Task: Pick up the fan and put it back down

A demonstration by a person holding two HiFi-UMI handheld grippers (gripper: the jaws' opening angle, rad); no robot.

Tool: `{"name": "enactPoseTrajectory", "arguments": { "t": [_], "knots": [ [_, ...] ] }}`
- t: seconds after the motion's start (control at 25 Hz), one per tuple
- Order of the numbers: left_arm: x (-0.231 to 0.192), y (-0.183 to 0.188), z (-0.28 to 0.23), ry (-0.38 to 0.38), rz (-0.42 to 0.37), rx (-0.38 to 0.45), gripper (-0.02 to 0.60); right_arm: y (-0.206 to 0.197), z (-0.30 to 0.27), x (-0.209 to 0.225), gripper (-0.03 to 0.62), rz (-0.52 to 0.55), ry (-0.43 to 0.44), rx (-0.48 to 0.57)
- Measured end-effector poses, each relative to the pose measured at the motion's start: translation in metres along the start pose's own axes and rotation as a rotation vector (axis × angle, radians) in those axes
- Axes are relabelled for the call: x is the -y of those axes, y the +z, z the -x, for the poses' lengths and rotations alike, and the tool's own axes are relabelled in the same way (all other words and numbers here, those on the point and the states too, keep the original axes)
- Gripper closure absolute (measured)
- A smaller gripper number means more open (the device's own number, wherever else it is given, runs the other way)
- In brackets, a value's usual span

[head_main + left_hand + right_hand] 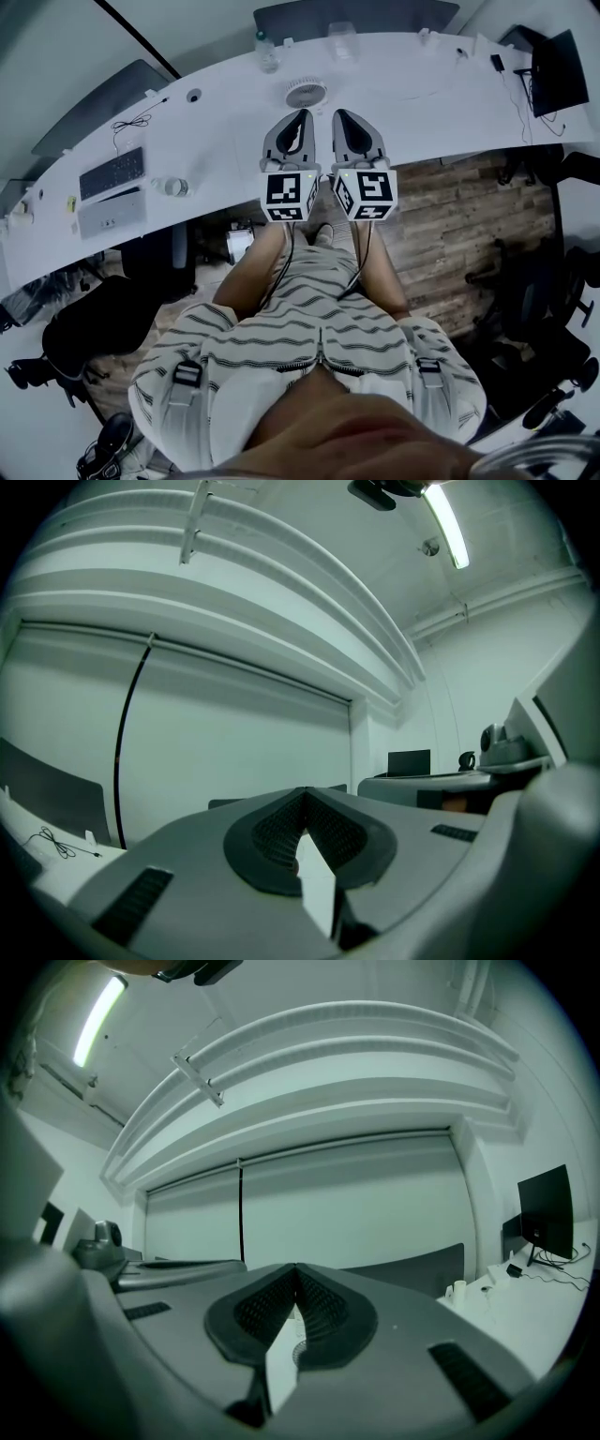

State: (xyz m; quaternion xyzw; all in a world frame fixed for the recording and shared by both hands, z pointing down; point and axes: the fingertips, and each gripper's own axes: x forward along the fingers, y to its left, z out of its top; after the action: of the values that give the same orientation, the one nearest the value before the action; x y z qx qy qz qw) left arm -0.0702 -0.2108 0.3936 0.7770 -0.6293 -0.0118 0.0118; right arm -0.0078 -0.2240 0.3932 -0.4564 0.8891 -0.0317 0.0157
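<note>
The fan [305, 93] is a small round white one with a grille. It lies on the curved white desk [412, 103], just beyond both grippers. In the head view my left gripper [302, 114] and right gripper [339, 114] hang side by side over the desk's near edge and point at the fan, neither touching it. Each gripper view shows dark ribbed pads that meet at the tip with nothing between them: the left gripper [305, 794] faces a pale wall, and the right gripper [296, 1269] shows a sliver of round grille [299, 1349] low in the slit between its jaws.
A keyboard [112, 172] and a flat white box [111, 212] lie on the desk's left part, with a small roll [173, 187] beside them. A bottle [267, 52] and a glass [343, 39] stand behind the fan. A monitor [555, 70] is at far right. Black chairs [103, 314] stand below the desk.
</note>
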Motion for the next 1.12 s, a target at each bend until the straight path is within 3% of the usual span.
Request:
{"name": "enactPoseTrajectory", "arguments": {
  "t": [0.56, 1.12],
  "knots": [
    [-0.038, 0.009, -0.039, -0.082, -0.017, 0.004, 0.572, -0.001, -0.042, 0.007, 0.582, -0.024, -0.096, -0.003],
    [-0.074, -0.007, -0.080, -0.132, -0.067, -0.067, 0.572, -0.010, -0.076, 0.015, 0.582, -0.029, -0.115, -0.017]
  ]
}}
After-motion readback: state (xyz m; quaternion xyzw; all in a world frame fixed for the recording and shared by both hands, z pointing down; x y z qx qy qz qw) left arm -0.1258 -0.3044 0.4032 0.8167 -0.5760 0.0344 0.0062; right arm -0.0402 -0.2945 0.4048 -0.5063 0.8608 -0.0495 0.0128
